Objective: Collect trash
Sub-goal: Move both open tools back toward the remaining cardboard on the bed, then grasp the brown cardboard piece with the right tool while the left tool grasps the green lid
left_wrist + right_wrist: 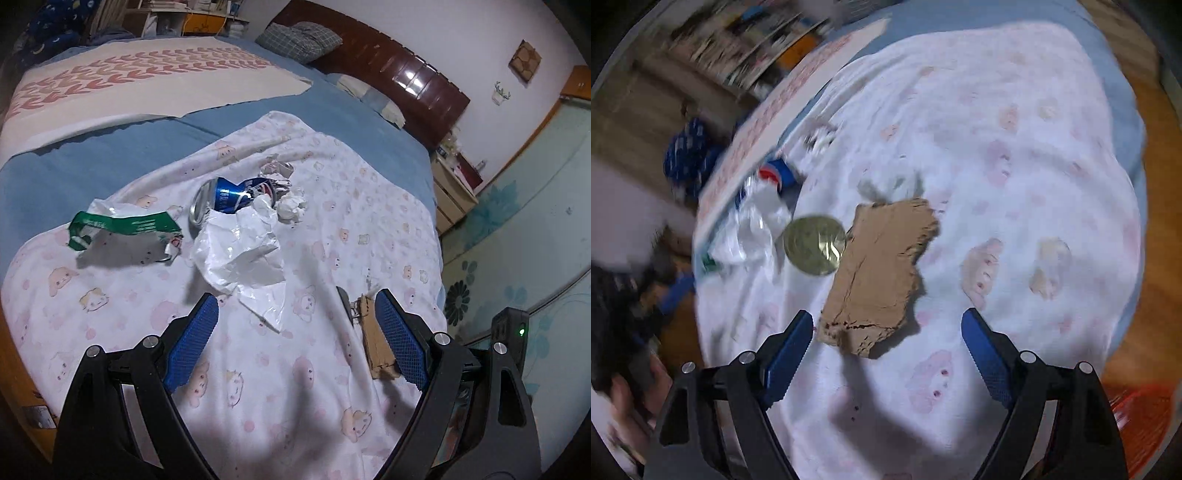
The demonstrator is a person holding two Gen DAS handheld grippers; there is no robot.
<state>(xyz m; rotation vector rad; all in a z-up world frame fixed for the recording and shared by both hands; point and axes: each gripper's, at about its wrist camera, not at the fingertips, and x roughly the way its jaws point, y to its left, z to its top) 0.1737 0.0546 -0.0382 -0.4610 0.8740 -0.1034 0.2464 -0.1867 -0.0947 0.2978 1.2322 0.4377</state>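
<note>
Brown torn cardboard piece (881, 273) at frame centre, just beyond right gripper (886, 325), long axis running away from fingers; nearer than left gripper (295, 310). Both spread wide, empty.

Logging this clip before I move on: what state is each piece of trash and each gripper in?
Soda can: crushed, on its side.
White plastic bag: crumpled, overlapping the can.
Green wrapper: torn open, empty.
Tissue: balled up.
Cardboard piece: torn, lying flat.
Left gripper: open, empty.
Right gripper: open, empty.

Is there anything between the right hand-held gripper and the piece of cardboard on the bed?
Nothing visible. The right hand-held gripper is open, and the cardboard lies just ahead on the sheet.
</note>
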